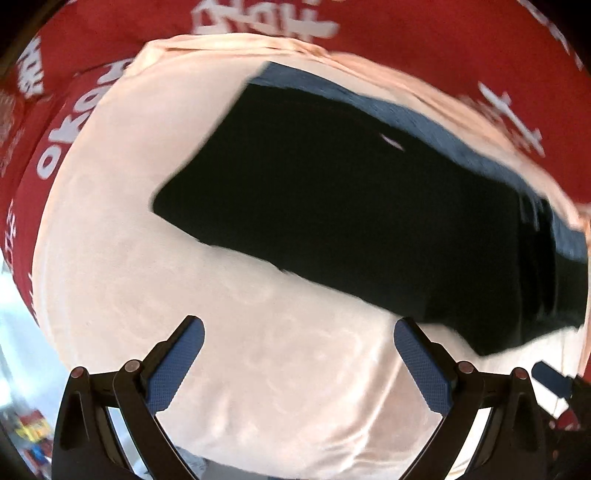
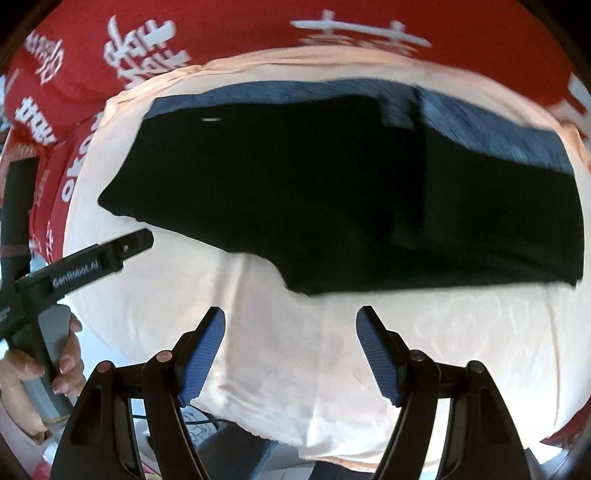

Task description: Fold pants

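You are looking down on a red cloth with white lettering [image 1: 424, 33], and over it is lying a pale peach sheet [image 1: 147, 258] that is filling most of both views. On that sheet the black pants [image 1: 351, 206] are lying flat as a long dark shape, with a grey-blue strip showing along their far edge; in the right wrist view the pants [image 2: 314, 192] are stretching across the upper middle, one pointed end reaching toward the left. Your left gripper [image 1: 298, 339] is hovering over bare sheet just short of the pants' near edge, its blue-padded fingers [image 1: 177, 365] spread wide with nothing between them. Your right gripper [image 2: 291, 328] is likewise sitting just below the pants' near edge, jaws apart and empty, clear of the fabric. At the left of the right wrist view, your hand [image 2: 22, 369] is gripping the left tool's handle, its black finger pointing toward the pants' end.
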Motion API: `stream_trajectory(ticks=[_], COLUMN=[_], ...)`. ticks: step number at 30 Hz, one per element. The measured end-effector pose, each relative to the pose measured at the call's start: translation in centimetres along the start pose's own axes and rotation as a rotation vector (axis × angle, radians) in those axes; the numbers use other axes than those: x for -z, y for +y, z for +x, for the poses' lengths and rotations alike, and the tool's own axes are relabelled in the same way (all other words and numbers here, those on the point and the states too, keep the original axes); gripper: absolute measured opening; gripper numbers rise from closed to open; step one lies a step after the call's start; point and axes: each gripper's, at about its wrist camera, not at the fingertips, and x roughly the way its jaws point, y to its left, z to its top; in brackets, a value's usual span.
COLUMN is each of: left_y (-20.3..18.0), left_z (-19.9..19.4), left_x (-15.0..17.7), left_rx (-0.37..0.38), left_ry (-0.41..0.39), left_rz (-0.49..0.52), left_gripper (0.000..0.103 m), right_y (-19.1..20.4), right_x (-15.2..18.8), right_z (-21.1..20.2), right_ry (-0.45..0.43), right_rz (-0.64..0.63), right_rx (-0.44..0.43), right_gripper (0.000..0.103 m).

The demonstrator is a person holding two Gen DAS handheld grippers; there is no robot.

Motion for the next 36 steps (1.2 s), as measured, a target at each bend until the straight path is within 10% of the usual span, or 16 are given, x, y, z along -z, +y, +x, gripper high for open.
stream_trajectory(ticks=[36], left_y=[6.6], left_z=[4.1], left_x=[-3.8], left_rx=[0.534], left_ry=[-0.061], left_rz=[-0.321], left_gripper=[0.103], right_y=[2.9], right_x=[-0.8], right_z=[2.8], right_ry=[0.081], right_rz=[-0.062], right_rx=[0.007], right_gripper=[0.077])
